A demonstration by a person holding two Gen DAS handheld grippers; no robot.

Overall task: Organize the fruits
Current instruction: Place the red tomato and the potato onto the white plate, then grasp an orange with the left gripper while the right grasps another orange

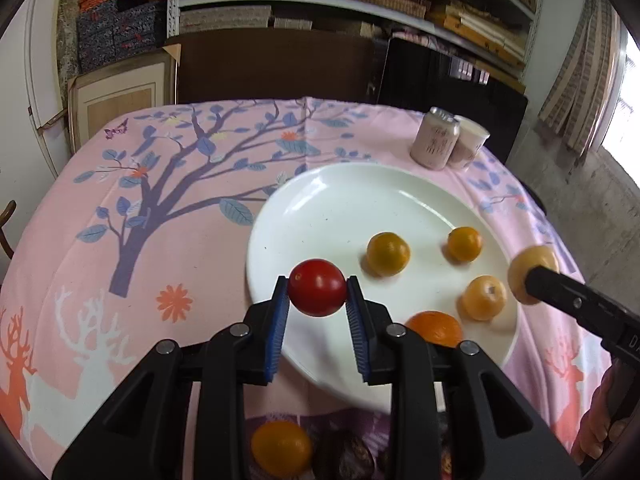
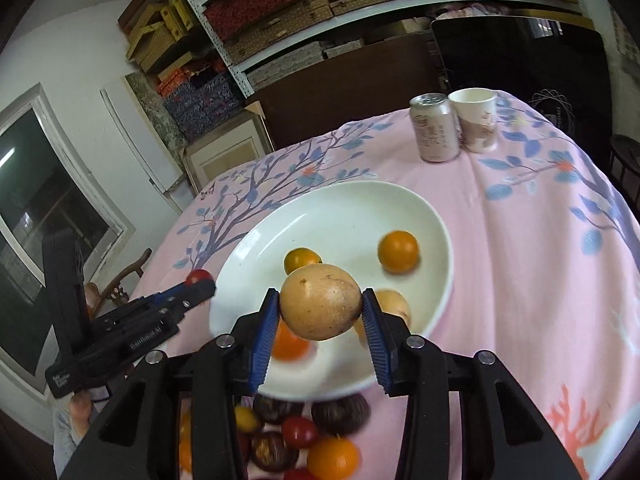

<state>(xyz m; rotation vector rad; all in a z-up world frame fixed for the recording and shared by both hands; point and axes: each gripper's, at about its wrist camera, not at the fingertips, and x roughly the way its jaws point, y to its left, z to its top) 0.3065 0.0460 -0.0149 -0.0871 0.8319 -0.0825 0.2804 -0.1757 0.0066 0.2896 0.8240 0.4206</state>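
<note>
My left gripper [image 1: 317, 292] is shut on a red cherry tomato [image 1: 317, 287], held above the near left rim of the white plate [image 1: 320, 208]. My right gripper [image 2: 321, 308] is shut on a tan round fruit [image 2: 321, 301] above the plate's [image 2: 340, 208] near part. On the plate lie several yellow and orange fruits [image 1: 388, 253], [image 2: 398, 251]. The right gripper's tip [image 1: 532, 280] with the tan fruit [image 1: 529, 261] shows at the plate's right rim in the left wrist view. In the right wrist view the left gripper [image 2: 199, 285] with the red tomato [image 2: 199, 276] shows at left.
A drink can [image 2: 435, 128] and a paper cup [image 2: 476, 120] stand at the far right of the pink patterned tablecloth [image 1: 160, 200]. Near the front edge lie a yellow tomato [image 1: 281, 448], dark round fruits [image 2: 340, 408] and red and orange tomatoes [image 2: 332, 458]. Shelves with boxes fill the background.
</note>
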